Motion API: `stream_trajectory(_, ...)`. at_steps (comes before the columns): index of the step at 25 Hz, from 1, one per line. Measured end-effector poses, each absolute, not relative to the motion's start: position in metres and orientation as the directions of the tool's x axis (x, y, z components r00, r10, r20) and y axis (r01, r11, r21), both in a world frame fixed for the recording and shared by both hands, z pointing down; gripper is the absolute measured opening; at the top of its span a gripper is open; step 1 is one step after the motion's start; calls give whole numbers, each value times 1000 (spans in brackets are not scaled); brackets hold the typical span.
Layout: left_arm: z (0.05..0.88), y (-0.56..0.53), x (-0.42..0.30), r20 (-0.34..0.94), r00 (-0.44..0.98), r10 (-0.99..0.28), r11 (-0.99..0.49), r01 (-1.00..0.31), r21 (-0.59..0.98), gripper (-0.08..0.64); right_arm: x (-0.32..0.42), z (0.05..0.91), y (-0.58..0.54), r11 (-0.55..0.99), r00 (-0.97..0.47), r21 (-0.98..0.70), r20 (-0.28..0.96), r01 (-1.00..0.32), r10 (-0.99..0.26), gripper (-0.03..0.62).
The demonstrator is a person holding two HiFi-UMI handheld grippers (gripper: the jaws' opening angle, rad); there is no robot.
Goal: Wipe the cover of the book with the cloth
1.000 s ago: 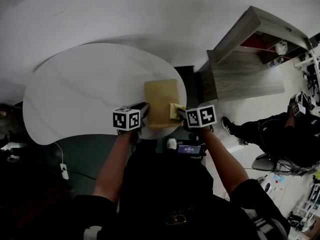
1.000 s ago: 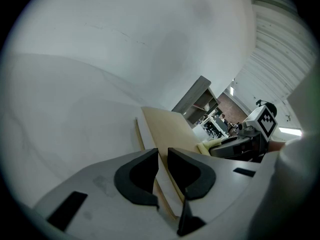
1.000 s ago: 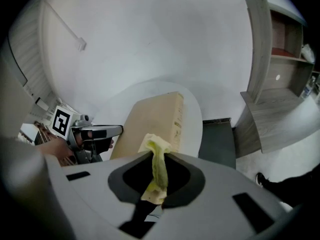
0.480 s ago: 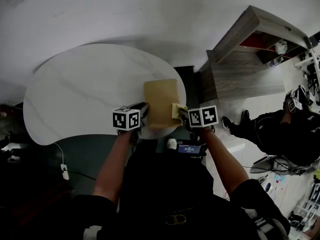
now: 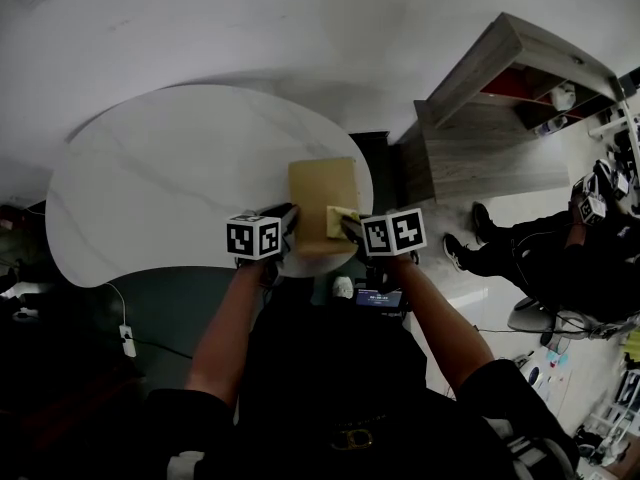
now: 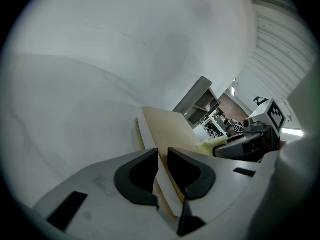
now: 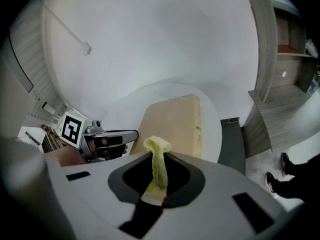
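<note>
Count: one white oval table [image 5: 170,178], one book, one cloth, two grippers. At left, left gripper [image 5: 287,230], jaws nearly together, pinching near left edge of flat tan rectangular book [image 5: 322,190]. Book lies flat on table's right end, long axis pointing away from person toward far rim. Small yellow cloth [image 5: 340,215] sits on near right part of cover, clamped between jaws of right gripper [image 5: 350,228].

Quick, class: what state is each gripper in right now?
Left gripper: closed on the book edge.
Right gripper: closed on the cloth.
</note>
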State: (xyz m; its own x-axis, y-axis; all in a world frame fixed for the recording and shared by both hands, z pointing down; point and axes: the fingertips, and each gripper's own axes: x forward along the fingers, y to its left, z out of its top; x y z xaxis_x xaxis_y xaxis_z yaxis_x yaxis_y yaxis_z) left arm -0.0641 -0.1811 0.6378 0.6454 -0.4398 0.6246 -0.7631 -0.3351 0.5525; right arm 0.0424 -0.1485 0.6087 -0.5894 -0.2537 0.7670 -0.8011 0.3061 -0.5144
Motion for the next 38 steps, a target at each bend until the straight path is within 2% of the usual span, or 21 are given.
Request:
stream_trajectory(17, 639, -182, -62, 617, 649, -445, -332, -759, 560, 61, -29, 617, -108, 368, -653, -582, 751, -726, -100, 87)
stream_trajectory(38, 637, -181, -64, 617, 649, -446, -332, -760, 559, 61, -27, 631, -103, 315, -617, -577, 786, -754, -36, 87)
